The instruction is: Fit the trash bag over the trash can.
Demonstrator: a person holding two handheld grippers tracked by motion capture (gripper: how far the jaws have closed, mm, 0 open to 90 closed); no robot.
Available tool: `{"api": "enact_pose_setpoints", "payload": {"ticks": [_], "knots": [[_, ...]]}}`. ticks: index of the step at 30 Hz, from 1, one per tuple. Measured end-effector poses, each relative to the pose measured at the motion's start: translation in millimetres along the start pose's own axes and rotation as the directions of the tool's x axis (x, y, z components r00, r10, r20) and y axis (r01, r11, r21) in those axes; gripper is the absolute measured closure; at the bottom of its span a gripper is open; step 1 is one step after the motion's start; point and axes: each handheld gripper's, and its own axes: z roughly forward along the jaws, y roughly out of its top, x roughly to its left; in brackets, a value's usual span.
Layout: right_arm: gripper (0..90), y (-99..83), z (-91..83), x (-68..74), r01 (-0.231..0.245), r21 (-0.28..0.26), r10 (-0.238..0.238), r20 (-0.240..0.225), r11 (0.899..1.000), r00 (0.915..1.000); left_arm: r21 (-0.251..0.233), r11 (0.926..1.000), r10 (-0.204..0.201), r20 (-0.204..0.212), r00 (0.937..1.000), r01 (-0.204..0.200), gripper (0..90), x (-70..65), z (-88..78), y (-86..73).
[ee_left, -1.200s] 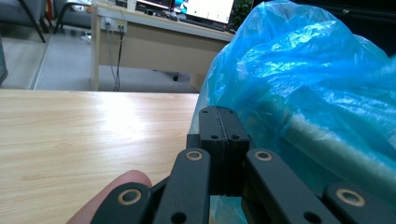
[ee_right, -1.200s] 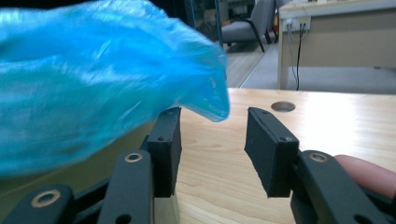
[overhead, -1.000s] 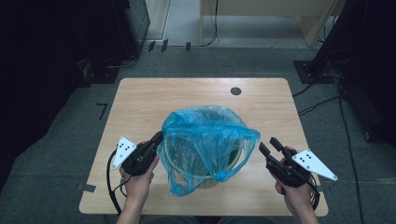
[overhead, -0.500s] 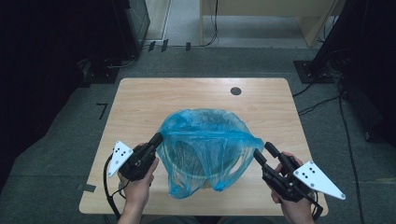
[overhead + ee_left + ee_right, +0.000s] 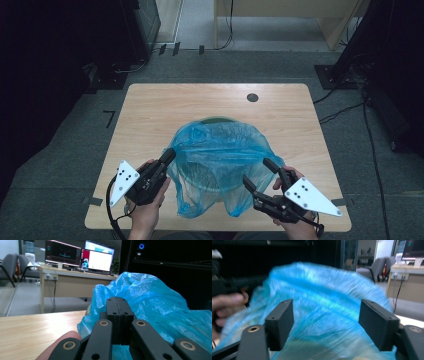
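While your left gripper (image 5: 167, 156) stays clamped on the blue bag (image 5: 220, 150) to anchor its rim over the bin (image 5: 212, 121), your right gripper's (image 5: 260, 172) jaws have just been opening, apart and clear of the plastic.

Grey floor (image 5: 75, 150), distant desk (image 5: 70, 282)

A pale wooden worktop (image 5: 150, 110) with a dark round hole (image 5: 252, 97) near its far edge carries a bin (image 5: 216, 120) draped in a blue bag (image 5: 220, 150).
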Motion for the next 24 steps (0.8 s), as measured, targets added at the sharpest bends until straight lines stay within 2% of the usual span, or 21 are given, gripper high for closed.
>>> {"api": "enact_pose_setpoints", "payload": {"ticks": [1,2,3,4,5,6,7,8,9,10,14,16,18,21,24], "knots": [[28.8,-2.4,2.7,1.3,0.009,0.014,-0.009,0.005,1.0,0.9999,-0.001,1.0,0.002,0.005,1.0,-0.002,90.0,-1.4,-0.5,0.2],[38.7,-7.1,6.5,3.0,0.022,0.036,-0.023,0.015,0.999,0.9996,-0.002,1.0,0.003,0.011,0.9999,-0.003,89.9,-2.7,-1.1,0.4],[38.7,-7.1,6.5,3.0,0.022,0.036,-0.023,0.015,0.999,0.9996,-0.003,1.0,0.005,0.018,0.9998,-0.005,89.8,-3.9,-1.8,0.6],[59.9,-11.1,8.3,4.7,0.044,0.047,-0.046,0.046,0.998,0.9979,-0.008,0.9999,0.01,0.024,0.9997,-0.01,89.5,-5.8,-3.8,1.4],[67.4,-12.3,8.7,4.9,0.05,0.055,-0.053,0.053,0.997,0.9972,-0.01,0.9999,0.007,0.028,0.9996,-0.007,88.7,-6.4,-5.0,1.9],[67.4,-12.3,8.7,4.9,0.05,0.055,-0.053,0.053,0.997,0.9972,-0.01,0.9999,0.007,0.028,0.9996,-0.007,87.1,-6.4,-5.0,1.9],[75.5,-12.9,9.0,4.4,0.052,0.06,-0.056,0.058,0.997,0.9968,-0.012,0.9999,0.003,0.035,0.9994,-0.003,87.1,-6.8,-6.1,2.4],[86.0,-13.0,8.2,2.1,0.035,0.057,-0.039,0.054,0.998,0.9978,-0.013,0.9999,-0.001,0.041,0.9991,0.001,80.0,-7.1,-7.2,2.7],[90.0,-12.4,7.2,0.6,0.029,0.051,-0.031,0.052,0.998,0.9981,-0.014,0.9999,-0.005,0.045,0.999,0.006,74.8,-7.6,-8.1,2.9],[90.0,-12.4,7.2,0.6,0.029,0.051,-0.031,0.052,0.998,0.9981,-0.013,0.9999,-0.009,0.051,0.9987,0.009,74.8,-8.2,-9.0,2.8],[90.0,-8.9,3.2,-1.9,0.014,0.017,-0.015,0.05,1.0,0.9986,-0.026,0.9989,-0.037,0.062,0.9974,0.039,56.3,-10.8,-12.4,1.6],[90.0,-6.7,1.5,-0.9,0.012,0.001,-0.012,0.058,1.0,0.9982,-0.021,0.9986,-0.047,0.032,0.9984,0.048,40.4,-14.0,-12.9,0.5],[90.0,-2.8,-0.2,-0.3,-0.001,-0.025,0.003,0.069,1.0,0.9976,0.009,0.9988,-0.047,0.028,0.9985,0.047,26.0,-16.8,-12.7,-1.9],[90.0,-0.2,-0.9,-0.2,-0.006,-0.043,0.01,0.079,0.999,0.9968,0.048,0.9985,-0.029,0.013,0.9995,0.029,23.1,-23.2,-13.1,-8.6],[90.0,2.9,-1.5,-0.1,-0.016,-0.064,0.022,0.09,0.998,0.9957,0.099,0.9946,-0.026,-0.033,0.9991,0.029,19.6,-28.6,-12.9,-13.7]]}}
